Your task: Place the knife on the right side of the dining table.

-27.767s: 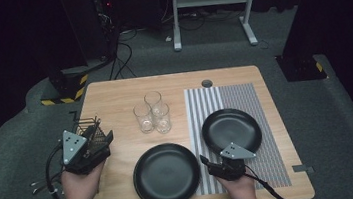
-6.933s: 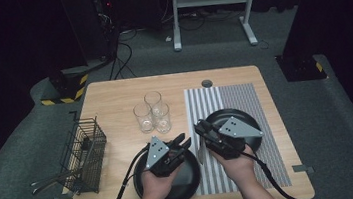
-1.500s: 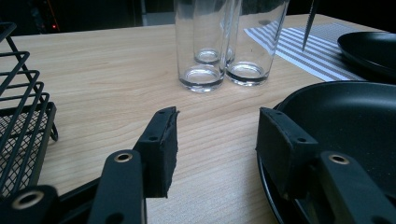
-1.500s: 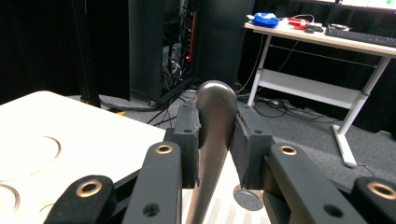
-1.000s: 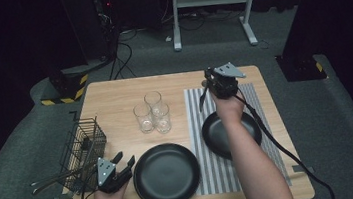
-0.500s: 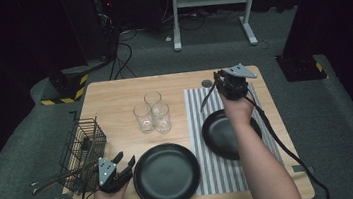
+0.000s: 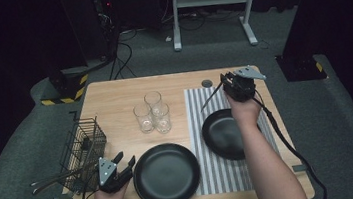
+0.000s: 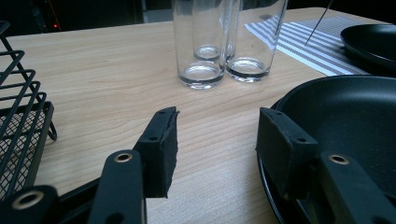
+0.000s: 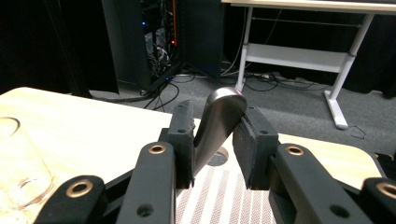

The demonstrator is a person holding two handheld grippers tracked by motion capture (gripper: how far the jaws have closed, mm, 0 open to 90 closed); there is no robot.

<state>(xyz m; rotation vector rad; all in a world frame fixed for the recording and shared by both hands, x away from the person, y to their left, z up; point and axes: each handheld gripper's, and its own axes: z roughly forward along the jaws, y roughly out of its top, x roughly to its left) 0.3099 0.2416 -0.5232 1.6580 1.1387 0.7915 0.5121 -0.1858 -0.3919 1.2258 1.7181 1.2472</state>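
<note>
**Steel utensil pinched over the striped mat**

A slim polished steel utensil sits between the jaws of the right gripper, its rounded handle end upright, its thin shaft slanting down over the grey-and-white striped placemat at the far right of the wooden tabletop. The jaws have just been opening slightly around it. A small black plate lies just below. The left gripper rests with jaws spread and empty, beside the large black plate, near three clear glasses and a black wire basket.
</note>
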